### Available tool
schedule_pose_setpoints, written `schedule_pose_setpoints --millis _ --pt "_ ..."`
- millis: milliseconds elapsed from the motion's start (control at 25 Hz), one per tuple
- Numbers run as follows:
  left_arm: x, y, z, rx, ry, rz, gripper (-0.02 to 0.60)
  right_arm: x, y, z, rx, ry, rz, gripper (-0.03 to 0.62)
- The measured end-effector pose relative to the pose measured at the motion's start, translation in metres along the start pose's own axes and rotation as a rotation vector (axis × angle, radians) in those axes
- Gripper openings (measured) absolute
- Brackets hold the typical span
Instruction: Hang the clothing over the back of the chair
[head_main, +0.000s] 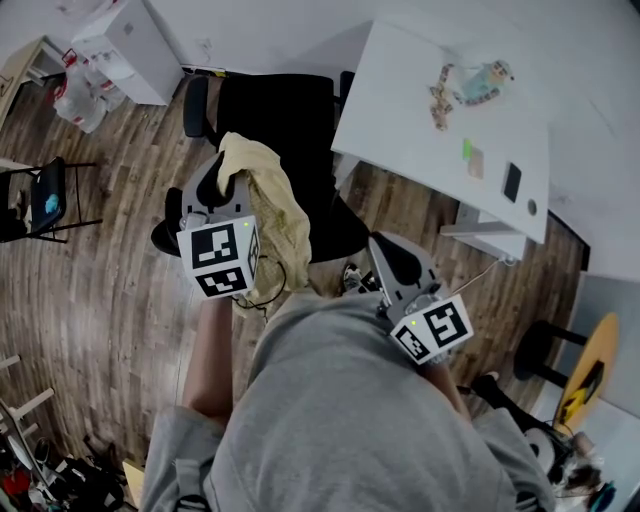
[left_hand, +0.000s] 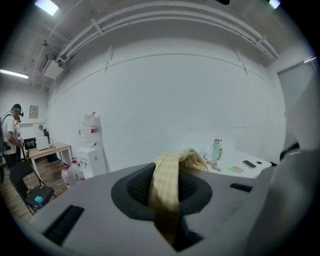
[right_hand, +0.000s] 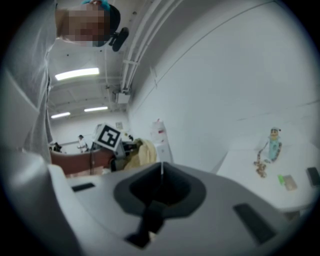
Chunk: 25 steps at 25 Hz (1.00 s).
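We see the clothing (head_main: 268, 205), a pale yellow garment with a fine check, bunched into a loose, crumpled roll left of centre in the head view. One end runs between the jaws of the left hand-held gripper (head_main: 228, 185) and the rest hangs down in folds. The black office chair (head_main: 280, 115) stands just beyond it at upper centre. We cannot tell whether the two touch.

Bright ceiling strip lights (right_hand: 77, 74), dark fisheye edges, blurred foregrounds

The clothing (head_main: 268, 205) is soft woven cloth, the floor (head_main: 110, 300) wood-grained.
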<state>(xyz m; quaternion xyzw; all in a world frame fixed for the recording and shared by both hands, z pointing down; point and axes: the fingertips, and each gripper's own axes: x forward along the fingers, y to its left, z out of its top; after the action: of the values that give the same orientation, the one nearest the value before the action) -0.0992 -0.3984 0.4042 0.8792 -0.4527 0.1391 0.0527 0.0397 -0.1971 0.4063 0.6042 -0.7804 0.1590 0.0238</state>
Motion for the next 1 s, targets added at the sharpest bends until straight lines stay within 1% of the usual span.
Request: schedule_pose_setpoints --millis 240,360,520,680,760,880,1000 --pt "0.007 0.000 -0.010 0.017 0.061 0.010 0.094 -0.001 0.000 -0.001 0.003 0.000 0.006 0.035" --pt "0.012 -0.001 -0.015 0.024 0.100 -0.001 0.097 -0.001 0.001 0.000 0.003 0.000 0.010 0.035" --pt "0.015 -0.007 -0.017 0.057 0.124 -0.021 0.097 -0.002 0.001 0.000 0.001 -0.002 0.013 0.035" --pt "0.020 -0.015 -0.020 0.099 0.178 -0.067 0.105 -0.004 0.000 0.000 0.003 -0.004 0.011 0.035" --pt "0.022 -0.018 -0.022 0.130 0.214 -0.089 0.107 -0.005 0.001 0.000 0.003 -0.005 0.013 0.035" --pt "0.023 -0.019 -0.021 0.180 0.245 -0.116 0.116 -0.004 0.002 -0.001 0.003 -0.005 0.018 0.035" --pt "0.020 -0.021 -0.018 0.211 0.272 -0.168 0.121 -0.003 0.003 -0.002 0.004 -0.002 0.023 0.035"
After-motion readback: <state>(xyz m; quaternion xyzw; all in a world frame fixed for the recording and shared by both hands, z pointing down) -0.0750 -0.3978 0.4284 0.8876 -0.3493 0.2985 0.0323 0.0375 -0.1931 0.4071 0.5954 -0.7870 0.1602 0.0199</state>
